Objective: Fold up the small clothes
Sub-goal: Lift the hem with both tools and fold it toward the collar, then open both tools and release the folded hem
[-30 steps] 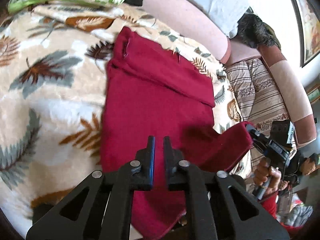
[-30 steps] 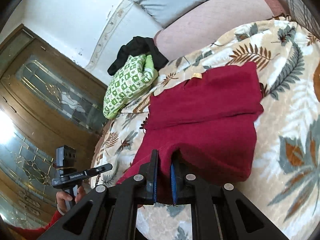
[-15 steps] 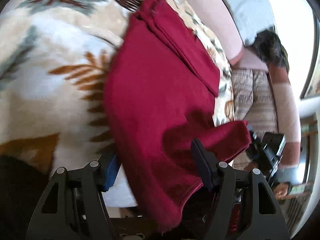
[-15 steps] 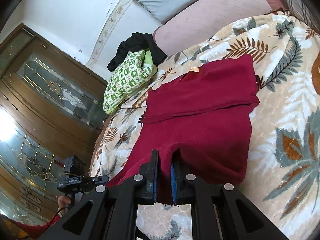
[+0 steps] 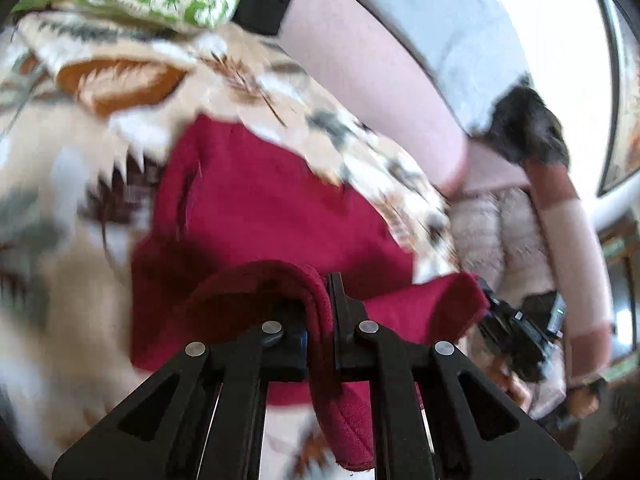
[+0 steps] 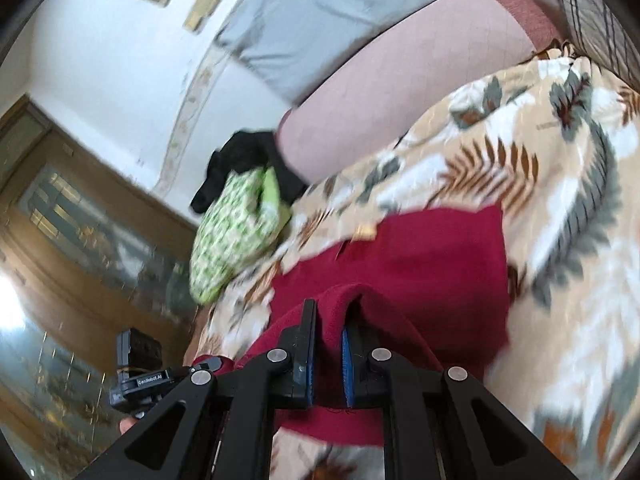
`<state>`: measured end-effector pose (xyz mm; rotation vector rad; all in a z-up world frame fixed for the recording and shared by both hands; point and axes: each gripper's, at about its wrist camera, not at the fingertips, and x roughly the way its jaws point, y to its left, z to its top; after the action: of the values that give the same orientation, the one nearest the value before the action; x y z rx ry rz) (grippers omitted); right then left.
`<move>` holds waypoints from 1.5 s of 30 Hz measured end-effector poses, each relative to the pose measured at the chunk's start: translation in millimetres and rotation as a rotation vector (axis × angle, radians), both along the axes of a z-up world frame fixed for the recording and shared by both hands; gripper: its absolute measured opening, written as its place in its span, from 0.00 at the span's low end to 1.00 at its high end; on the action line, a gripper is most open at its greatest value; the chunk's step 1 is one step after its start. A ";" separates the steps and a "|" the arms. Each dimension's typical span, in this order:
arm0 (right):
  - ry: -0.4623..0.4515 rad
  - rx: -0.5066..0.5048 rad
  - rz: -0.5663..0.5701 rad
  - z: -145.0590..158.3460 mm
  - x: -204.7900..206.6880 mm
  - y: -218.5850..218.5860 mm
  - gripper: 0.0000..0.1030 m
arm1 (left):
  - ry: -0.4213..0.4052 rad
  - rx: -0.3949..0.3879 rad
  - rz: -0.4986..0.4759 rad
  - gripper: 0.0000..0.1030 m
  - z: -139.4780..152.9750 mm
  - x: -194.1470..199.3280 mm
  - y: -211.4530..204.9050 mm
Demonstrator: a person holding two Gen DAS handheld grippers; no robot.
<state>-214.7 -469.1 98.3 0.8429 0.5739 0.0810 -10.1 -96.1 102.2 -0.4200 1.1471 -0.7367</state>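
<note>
A dark red fleece garment (image 5: 272, 216) lies on a leaf-patterned blanket (image 5: 60, 152). My left gripper (image 5: 320, 304) is shut on a fold of the garment's near hem, which bulges over its fingers. My right gripper (image 6: 328, 332) is shut on the other corner of the same hem, lifted over the rest of the red garment (image 6: 432, 256). In the left wrist view the right gripper (image 5: 516, 332) shows at the right, holding its red corner. In the right wrist view the left gripper's body (image 6: 140, 376) shows at the lower left.
A green-and-white patterned cushion (image 6: 236, 232) and a black cloth (image 6: 240, 160) sit at the blanket's far corner. A pink sofa back (image 6: 400, 96) with a grey pillow (image 6: 320, 12) runs behind. A striped cushion (image 5: 492, 232) lies by the blanket's edge.
My left gripper opened wide around the near hem, then closed on it and lifted it forward. My right gripper kept its hold and moved forward too; the folded part covers more of the garment.
</note>
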 end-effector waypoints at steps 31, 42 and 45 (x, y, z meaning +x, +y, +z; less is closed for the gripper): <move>0.283 -0.403 -0.061 -70.6 138.0 -13.2 0.39 | -0.122 0.287 0.088 0.77 -49.9 73.6 -63.3; 0.306 -0.531 0.006 -54.9 57.1 29.5 0.48 | -0.252 0.382 0.082 0.77 -25.0 33.7 -60.9; 0.392 -0.539 0.033 -77.1 68.7 29.9 0.49 | -0.271 0.392 0.080 0.77 -19.1 25.4 -58.7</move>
<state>-146.0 -439.1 21.1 0.3206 0.9264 -0.2078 15.2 -154.8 83.1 -0.0330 0.9826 -0.4666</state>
